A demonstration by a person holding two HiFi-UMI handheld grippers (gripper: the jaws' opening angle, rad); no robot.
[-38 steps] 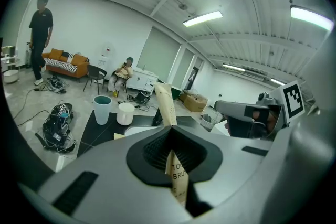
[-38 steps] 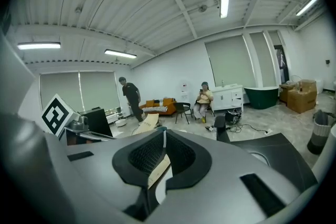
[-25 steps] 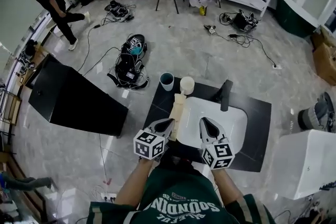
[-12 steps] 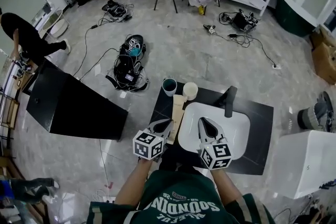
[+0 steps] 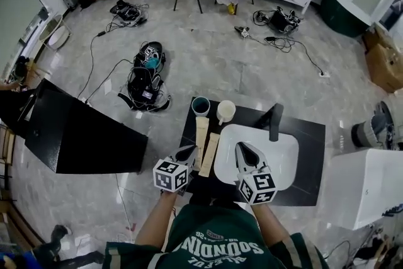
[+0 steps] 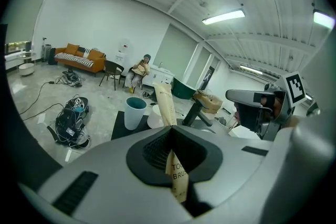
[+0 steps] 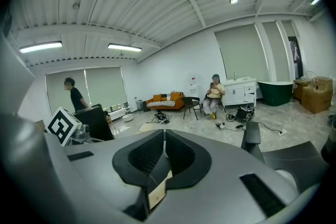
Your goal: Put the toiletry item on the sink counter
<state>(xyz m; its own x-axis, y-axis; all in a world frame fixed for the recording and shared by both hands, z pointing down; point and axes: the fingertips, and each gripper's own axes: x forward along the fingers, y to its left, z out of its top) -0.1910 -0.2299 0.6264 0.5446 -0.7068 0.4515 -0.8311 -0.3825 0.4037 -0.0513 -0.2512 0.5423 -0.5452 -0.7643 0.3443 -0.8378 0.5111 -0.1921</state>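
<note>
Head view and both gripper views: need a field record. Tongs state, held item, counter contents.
left gripper: tongs shut on toothbrush box, aimed toward the cups
right gripper: tongs shut, over white basin; beige scrap low between them, unidentified
counter: black, with black faucet
cups: teal cup and white cup, back left of counter
second box: flat on counter between held box and basin
task: box not yet released

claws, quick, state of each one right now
Left claw: closed on the toothbrush box.
Right claw: closed.
</note>
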